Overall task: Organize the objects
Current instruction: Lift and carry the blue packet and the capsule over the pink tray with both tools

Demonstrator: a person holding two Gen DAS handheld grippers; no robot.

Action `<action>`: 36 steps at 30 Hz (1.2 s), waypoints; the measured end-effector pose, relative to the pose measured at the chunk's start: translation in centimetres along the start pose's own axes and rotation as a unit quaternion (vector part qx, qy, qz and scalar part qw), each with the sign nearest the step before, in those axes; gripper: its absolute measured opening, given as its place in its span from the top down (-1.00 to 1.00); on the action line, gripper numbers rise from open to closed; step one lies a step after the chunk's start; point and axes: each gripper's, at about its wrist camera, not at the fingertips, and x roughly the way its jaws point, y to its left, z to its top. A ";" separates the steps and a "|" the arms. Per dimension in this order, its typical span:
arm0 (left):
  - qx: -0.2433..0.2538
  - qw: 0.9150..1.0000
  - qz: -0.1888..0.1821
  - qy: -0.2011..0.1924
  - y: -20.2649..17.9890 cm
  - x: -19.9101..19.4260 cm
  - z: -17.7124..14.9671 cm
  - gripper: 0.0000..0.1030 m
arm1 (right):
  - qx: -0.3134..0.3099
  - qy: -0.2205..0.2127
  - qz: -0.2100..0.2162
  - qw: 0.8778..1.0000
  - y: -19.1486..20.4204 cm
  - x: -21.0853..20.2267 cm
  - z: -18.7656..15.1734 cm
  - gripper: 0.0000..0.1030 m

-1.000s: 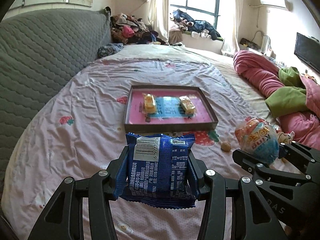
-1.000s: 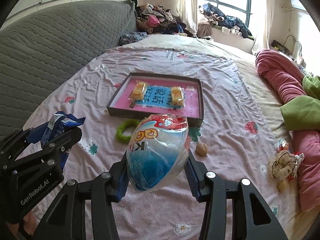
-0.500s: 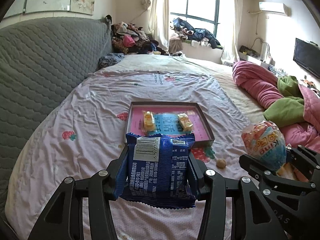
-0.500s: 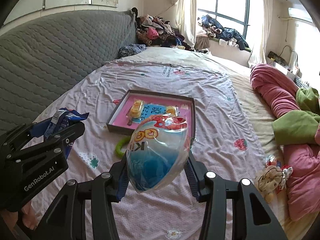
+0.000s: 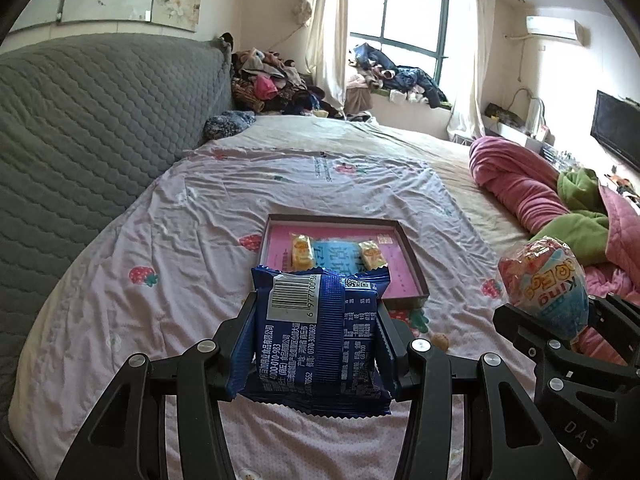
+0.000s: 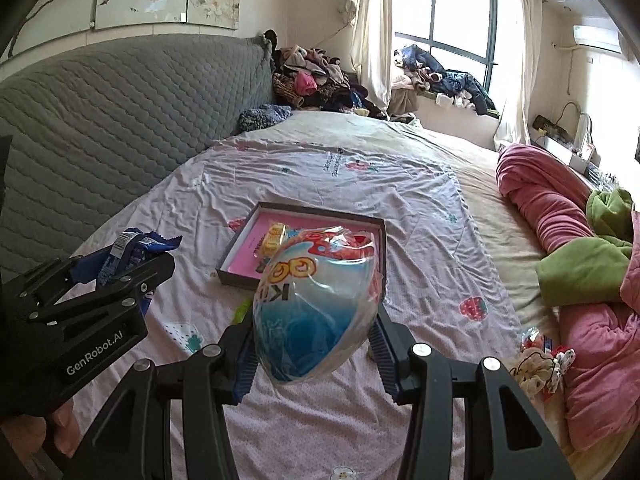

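Above the bed (image 5: 168, 216), the left hand-held gripper (image 5: 316, 344) pinches a blue snack packet (image 5: 316, 332) (light, crinkly) by its sides. Its right hand-held gripper (image 6: 316, 340) clasps an egg-shaped toy pack (image 6: 316, 308), probably slippery.

Bright daylight floods in from the window (image 5: 404, 36) (blown out to white), shadows soft; both fisheye views sharp, bending strongly toward black corners.

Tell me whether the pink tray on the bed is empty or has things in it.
Not empty: the pink tray holds two yellow snack packets on a blue card.
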 end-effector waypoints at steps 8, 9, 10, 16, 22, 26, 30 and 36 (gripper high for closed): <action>-0.003 1.000 0.001 -0.011 0.4 -0.1 2.0 -0.02 | -0.001 -0.018 0.002 1.000 0.3 -0.2 1.7 0.03; -0.003 1.000 0.002 -0.014 0.4 -0.1 2.3 -0.02 | -0.001 -0.020 0.003 1.000 0.4 -0.1 1.9 0.03; -0.003 1.000 0.001 -0.016 0.4 -0.1 2.5 -0.02 | -0.001 -0.023 0.003 1.000 0.4 -0.1 2.1 0.03; -0.001 1.000 0.002 -0.021 0.5 0.1 3.4 -0.02 | -0.003 -0.029 0.007 1.000 1.0 0.3 2.7 0.03; -0.002 1.000 0.006 -0.024 0.6 0.6 4.1 -0.02 | -0.004 -0.034 0.007 0.999 1.1 0.7 3.4 0.03; 0.000 1.000 0.006 -0.027 0.7 0.8 4.7 -0.02 | -0.001 -0.043 0.006 0.999 0.8 0.7 3.9 0.03; 0.001 1.000 0.008 -0.029 0.6 1.2 5.2 -0.02 | -0.001 -0.048 0.000 0.999 0.5 0.8 4.5 0.03; 0.006 0.999 0.009 -0.031 0.4 2.0 5.7 -0.02 | 0.003 -0.056 0.000 0.998 -0.2 1.1 5.1 0.03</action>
